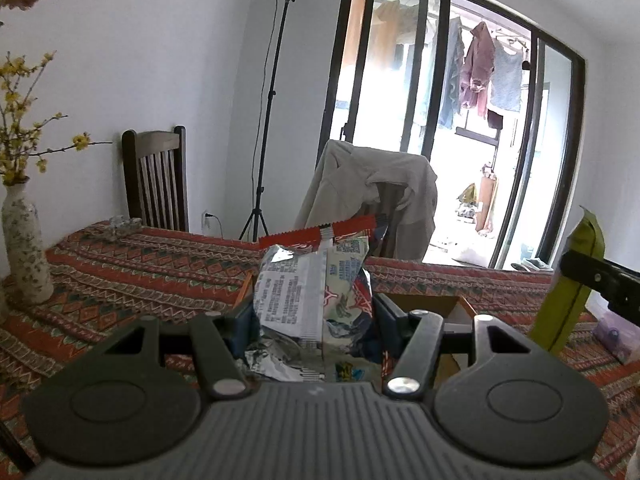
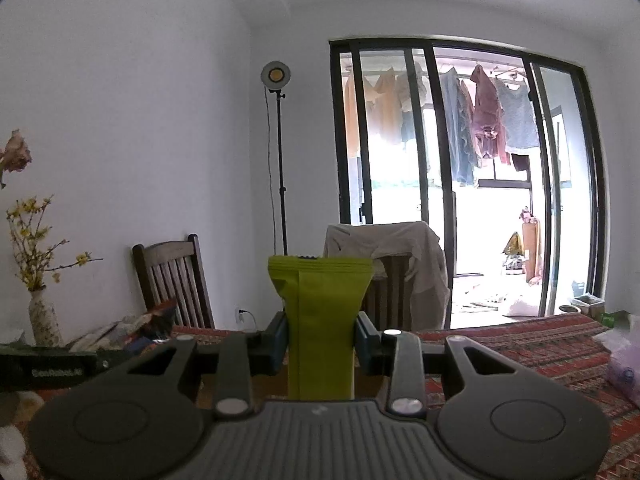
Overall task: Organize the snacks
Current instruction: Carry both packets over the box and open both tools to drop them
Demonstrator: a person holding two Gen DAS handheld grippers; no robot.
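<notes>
**Two snack packets held above the worktop**

A patterned cloth covers the worktop [image 1: 140, 272]. The left tool [image 1: 316, 316] is clamped on a crumpled silver snack bag [image 1: 304, 292], above a cardboard box [image 1: 448, 308]. The right tool [image 2: 320, 340] pinches a green packet [image 2: 320, 308] low down. Either slick wrapper might slip free if jolted.

Silver snack packet [image 1: 316, 300]: crumpled foil with a red serrated top seal, printed back seam facing the camera, upright, lifted clear of the surface, pinched between two fingers.
Green snack packet [image 2: 320, 320]: plain yellow-green, flat crimped top, back seam showing, upright, pinched at mid-height, off the surface.
</notes>
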